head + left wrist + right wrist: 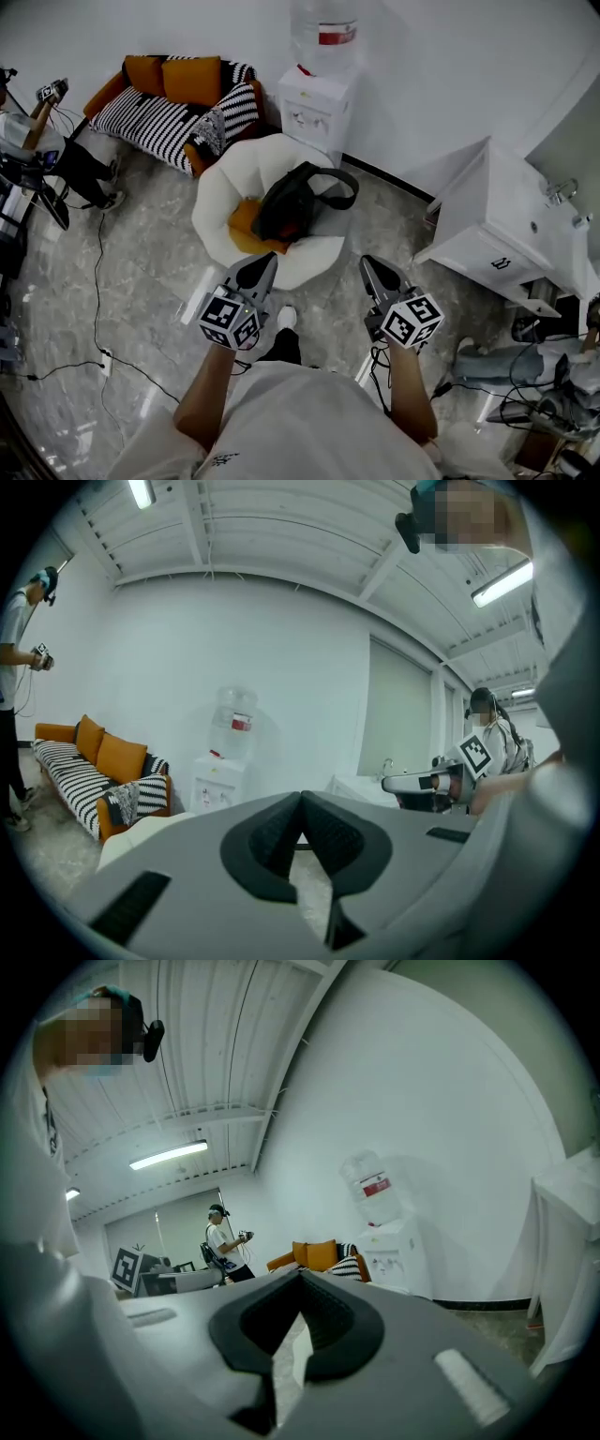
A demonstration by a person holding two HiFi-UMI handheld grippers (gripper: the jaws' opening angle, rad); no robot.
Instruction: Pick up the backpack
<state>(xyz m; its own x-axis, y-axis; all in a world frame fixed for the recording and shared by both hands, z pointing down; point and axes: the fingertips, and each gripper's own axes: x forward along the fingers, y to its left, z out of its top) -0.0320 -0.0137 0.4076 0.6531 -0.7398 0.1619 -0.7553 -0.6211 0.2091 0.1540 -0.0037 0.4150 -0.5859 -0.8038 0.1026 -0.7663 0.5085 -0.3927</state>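
Backpack (298,202), black, soft, slumped on rounded white cushioned chair (214,199); left gripper (266,260) and right gripper (368,263) closed, empty.

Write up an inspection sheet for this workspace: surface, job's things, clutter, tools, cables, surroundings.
Surface: glossy grey floor; a round white chair stands on it.
Job's things: black backpack lies on the chair, partly over an orange cushion; not held.
Clutter: jumbled gear at the lower right, too mixed to name.
Tools: left tool shut, empty; right tool shut, empty; both point toward the chair.
Cables: black cable trails over the floor at left.
Surroundings: striped sofa, water dispenser, white cabinet, another person at far left.
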